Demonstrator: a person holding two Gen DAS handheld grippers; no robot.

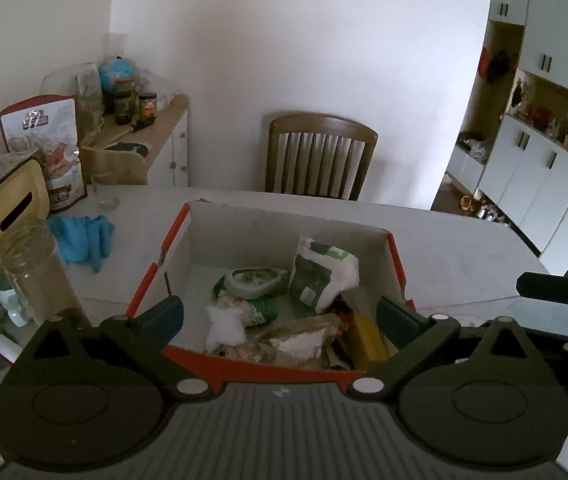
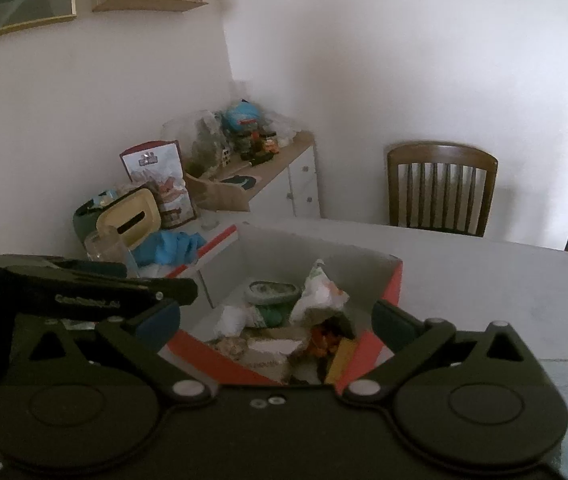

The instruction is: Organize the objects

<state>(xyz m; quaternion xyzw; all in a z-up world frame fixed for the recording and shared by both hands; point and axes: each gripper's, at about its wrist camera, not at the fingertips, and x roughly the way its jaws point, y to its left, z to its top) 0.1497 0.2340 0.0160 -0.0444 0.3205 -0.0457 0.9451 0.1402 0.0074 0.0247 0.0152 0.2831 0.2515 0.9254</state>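
An open cardboard box (image 1: 284, 224) with red-orange outer sides and white inner walls sits on the white table (image 1: 464, 248). Inside lie several snack packets: a white and green bag (image 1: 322, 272), a green tub-shaped pack (image 1: 253, 280), a small white pouch (image 1: 223, 326) and a yellow packet (image 1: 370, 338). My left gripper (image 1: 279, 316) hovers over the box's near edge, jaws wide open with nothing between them. My right gripper (image 2: 275, 320) is also open and empty above the same box (image 2: 316, 248), near its right corner. The left gripper's body (image 2: 83, 292) shows at the right wrist view's left.
At the table's left stand a clear plastic jar (image 1: 39, 268), a beige tissue box (image 1: 15, 208), a blue cloth (image 1: 81, 236), a drinking glass (image 1: 104, 188) and a tall snack bag (image 1: 49, 148). A wooden chair (image 1: 320, 156) faces the far edge. A cluttered sideboard (image 1: 151, 136) is behind.
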